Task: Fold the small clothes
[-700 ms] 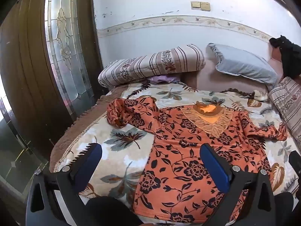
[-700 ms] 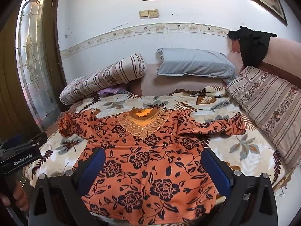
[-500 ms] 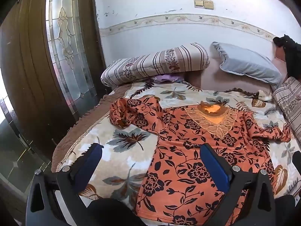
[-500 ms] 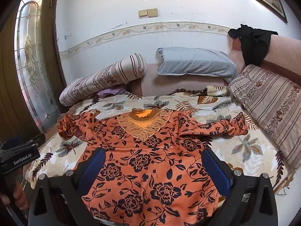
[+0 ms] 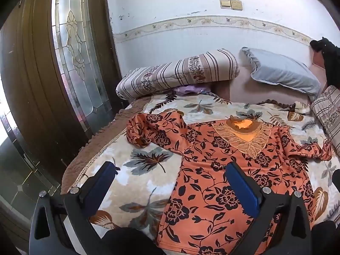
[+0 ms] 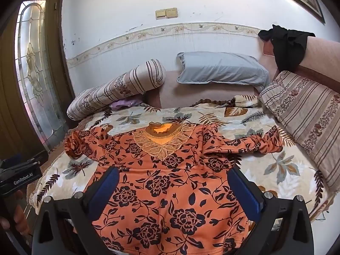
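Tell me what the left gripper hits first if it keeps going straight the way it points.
Probably the leaf-print blanket at the left edge of the orange floral blouse; the open left gripper straddles that edge, depth uncertain.

Soft matt cloth on the orange floral blouse (image 6: 170, 182), with an openwork lace panel (image 6: 161, 146) at the neck. Under it, a plush, slightly fuzzy leaf-print blanket (image 5: 144, 182) with a nubbly brown trim. At the far side a smooth grey cotton-looking pillow (image 6: 221, 68) and a striped woven bolster (image 5: 178, 74). Left, a dark wooden door (image 5: 31, 80), lightly glossy, with textured leaded glass (image 5: 74, 48). The painted wall (image 6: 119, 14) is matt and chipped. Both grippers show matt black plastic, blue pads (image 6: 106, 187) and shiny metal screws.
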The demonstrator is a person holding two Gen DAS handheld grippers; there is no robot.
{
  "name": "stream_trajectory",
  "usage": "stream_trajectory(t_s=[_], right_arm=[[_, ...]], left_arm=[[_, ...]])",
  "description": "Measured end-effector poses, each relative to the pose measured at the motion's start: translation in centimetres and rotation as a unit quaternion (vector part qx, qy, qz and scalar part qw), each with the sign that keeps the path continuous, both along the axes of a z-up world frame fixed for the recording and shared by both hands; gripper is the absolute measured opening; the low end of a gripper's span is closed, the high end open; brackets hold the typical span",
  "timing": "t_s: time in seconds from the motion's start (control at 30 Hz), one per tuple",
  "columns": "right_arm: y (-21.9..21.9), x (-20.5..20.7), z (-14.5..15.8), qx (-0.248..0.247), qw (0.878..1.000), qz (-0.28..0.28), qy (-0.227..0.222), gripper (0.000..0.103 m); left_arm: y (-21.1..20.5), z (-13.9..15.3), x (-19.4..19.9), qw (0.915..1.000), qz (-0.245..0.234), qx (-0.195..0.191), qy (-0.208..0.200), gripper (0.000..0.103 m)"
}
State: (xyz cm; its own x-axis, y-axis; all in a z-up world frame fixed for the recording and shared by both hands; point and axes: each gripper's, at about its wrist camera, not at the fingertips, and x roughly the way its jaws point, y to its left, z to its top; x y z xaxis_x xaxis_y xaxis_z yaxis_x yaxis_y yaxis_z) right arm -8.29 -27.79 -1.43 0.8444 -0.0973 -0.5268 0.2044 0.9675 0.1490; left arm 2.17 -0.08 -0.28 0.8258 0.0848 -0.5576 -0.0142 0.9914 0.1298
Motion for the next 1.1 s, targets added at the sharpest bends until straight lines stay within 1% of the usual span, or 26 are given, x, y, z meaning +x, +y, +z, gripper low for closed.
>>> stream_trajectory(t_s=[1.1], right_arm=[[0.10,0.55,-0.83,0.016,1.000,0.008,0.012,0.103]], left_arm=[[-0.23,-0.08,0.77,0.9999,-0.010,0.005,0.009,0.103]])
